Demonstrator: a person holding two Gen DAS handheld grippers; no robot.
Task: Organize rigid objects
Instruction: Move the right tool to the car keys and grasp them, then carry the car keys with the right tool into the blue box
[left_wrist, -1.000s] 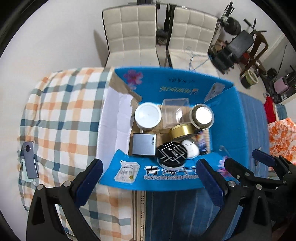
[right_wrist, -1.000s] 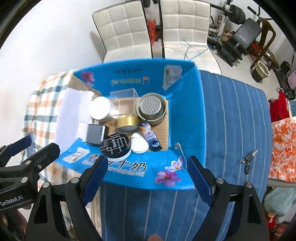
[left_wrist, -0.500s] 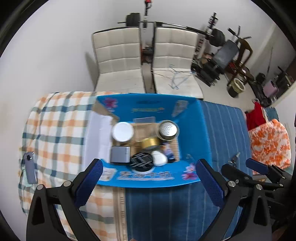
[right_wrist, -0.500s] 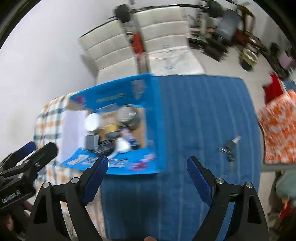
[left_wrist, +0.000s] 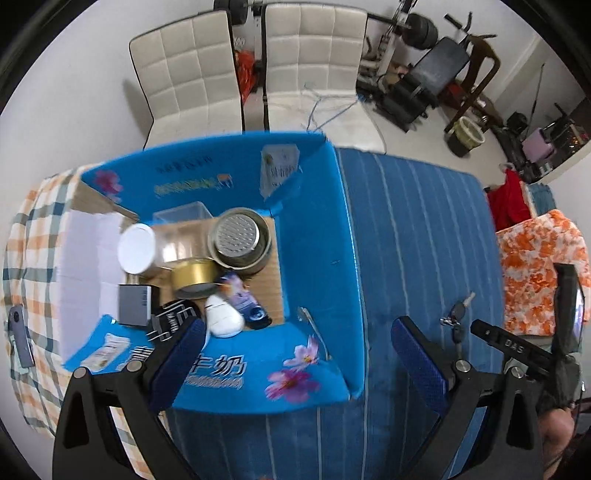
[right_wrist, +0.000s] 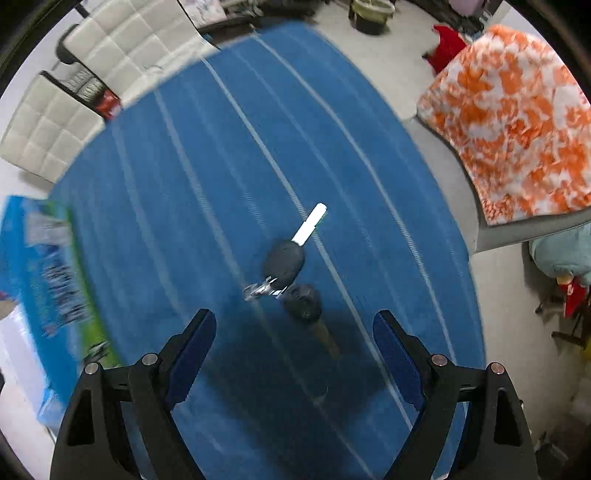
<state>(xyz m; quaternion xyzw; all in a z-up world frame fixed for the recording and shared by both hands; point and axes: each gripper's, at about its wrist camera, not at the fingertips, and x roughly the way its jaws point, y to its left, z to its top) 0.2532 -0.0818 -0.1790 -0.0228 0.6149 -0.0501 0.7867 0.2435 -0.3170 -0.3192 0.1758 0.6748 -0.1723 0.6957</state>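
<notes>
A bunch of keys (right_wrist: 291, 273) with black heads lies on the blue striped cloth (right_wrist: 221, 166); it also shows in the left wrist view (left_wrist: 458, 317). My right gripper (right_wrist: 293, 332) is open and empty, just short of the keys, which lie between and ahead of its fingers. A blue cardboard box (left_wrist: 314, 229) holds a white-lidded jar (left_wrist: 136, 248), a steel bowl (left_wrist: 238, 238), a gold tin (left_wrist: 194, 277), a grey box (left_wrist: 133, 304) and other items. My left gripper (left_wrist: 295, 345) is open and empty above the box's near flap.
The right gripper's body (left_wrist: 532, 350) shows at the right of the left wrist view. A plaid cloth (left_wrist: 29, 236) with a small grey device (left_wrist: 18, 336) lies left of the box. Two white chairs (left_wrist: 251, 66) stand behind. An orange patterned cushion (right_wrist: 517, 122) lies at the right.
My right gripper swung right, away from the box, and dropped low over the keys. My left gripper moved right and closer to the box.
</notes>
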